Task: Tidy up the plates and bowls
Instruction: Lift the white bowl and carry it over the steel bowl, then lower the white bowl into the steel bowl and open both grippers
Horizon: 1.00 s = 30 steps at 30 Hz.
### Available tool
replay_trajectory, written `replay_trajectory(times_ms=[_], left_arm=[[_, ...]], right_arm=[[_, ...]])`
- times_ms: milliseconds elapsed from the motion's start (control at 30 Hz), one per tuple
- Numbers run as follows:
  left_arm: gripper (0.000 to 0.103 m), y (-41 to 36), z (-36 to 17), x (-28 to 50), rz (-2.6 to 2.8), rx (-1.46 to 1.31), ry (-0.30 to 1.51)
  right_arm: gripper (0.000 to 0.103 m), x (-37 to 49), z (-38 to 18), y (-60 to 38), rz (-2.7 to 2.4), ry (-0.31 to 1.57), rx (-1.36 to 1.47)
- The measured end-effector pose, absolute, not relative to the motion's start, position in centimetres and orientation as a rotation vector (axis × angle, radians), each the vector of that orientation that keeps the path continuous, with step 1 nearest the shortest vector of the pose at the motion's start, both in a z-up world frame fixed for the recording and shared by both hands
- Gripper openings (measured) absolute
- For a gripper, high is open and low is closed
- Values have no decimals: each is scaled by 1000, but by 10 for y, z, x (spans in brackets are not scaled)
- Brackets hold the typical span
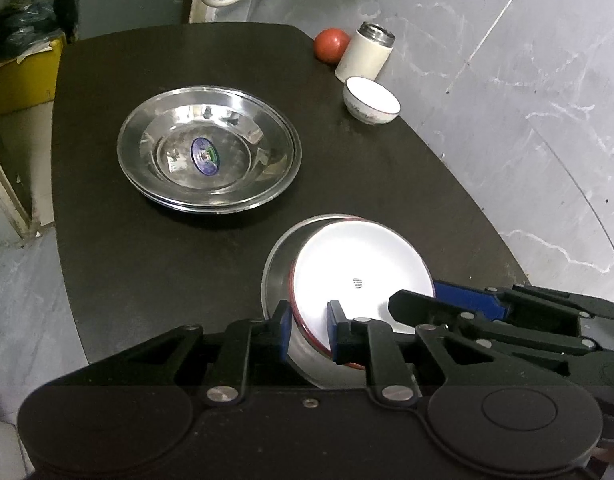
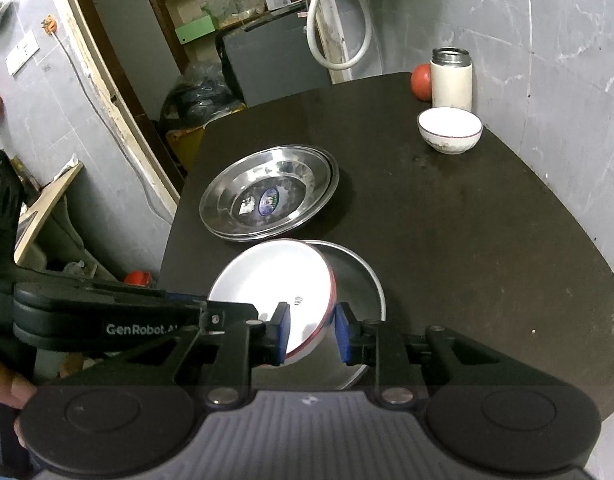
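Where the blue-padded jaws of the left gripper (image 1: 309,330) meet the work, they pinch the near rim of a white, red-edged plate (image 1: 359,280), one pad on each face of it. The right gripper (image 2: 312,330) has its jaws set astride the same plate's (image 2: 275,288) rim from the opposite side; whether its pads press the rim or merely flank it cannot be told. The plate stands tilted, leaning inside a steel bowl (image 1: 275,272) at the near end of the dark tabletop (image 1: 107,240). Both grippers' bodies cover the lower part of the plate and the near wall of the steel bowl (image 2: 359,276), so the point where plate rests on bowl is hidden. A small dark mark at the plate's centre is too small to read.

Just beyond, apart from the bowl, lies a stack of steel plates (image 1: 209,156) with an oval sticker in the top one; the number stacked (image 2: 267,196) cannot be counted with certainty. At the far right of the tabletop sits a small white bowl (image 1: 371,100) with a dark rim line (image 2: 449,130), upright, its outer pattern blurred. Behind it stands a cream flask (image 1: 365,54) with an open metal neck, and beside the flask (image 2: 451,78) a red round object (image 1: 331,46), partly hidden by it in the right wrist view (image 2: 421,80). A person's fingers (image 2: 7,388) show at the left edge, cut off by the frame.
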<state>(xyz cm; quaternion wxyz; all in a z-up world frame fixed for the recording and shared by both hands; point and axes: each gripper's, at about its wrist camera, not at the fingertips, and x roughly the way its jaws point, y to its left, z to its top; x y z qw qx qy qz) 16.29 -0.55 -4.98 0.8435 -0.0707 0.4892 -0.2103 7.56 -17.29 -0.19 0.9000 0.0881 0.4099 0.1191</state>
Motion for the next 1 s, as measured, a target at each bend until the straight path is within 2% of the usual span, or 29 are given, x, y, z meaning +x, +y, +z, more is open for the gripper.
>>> replay_trajectory(times_ms=[1000], left_arm=[[23,-16,-59,172,-440,-125,1060]], right_arm=[[31,88,-14,-179,256,924,210]])
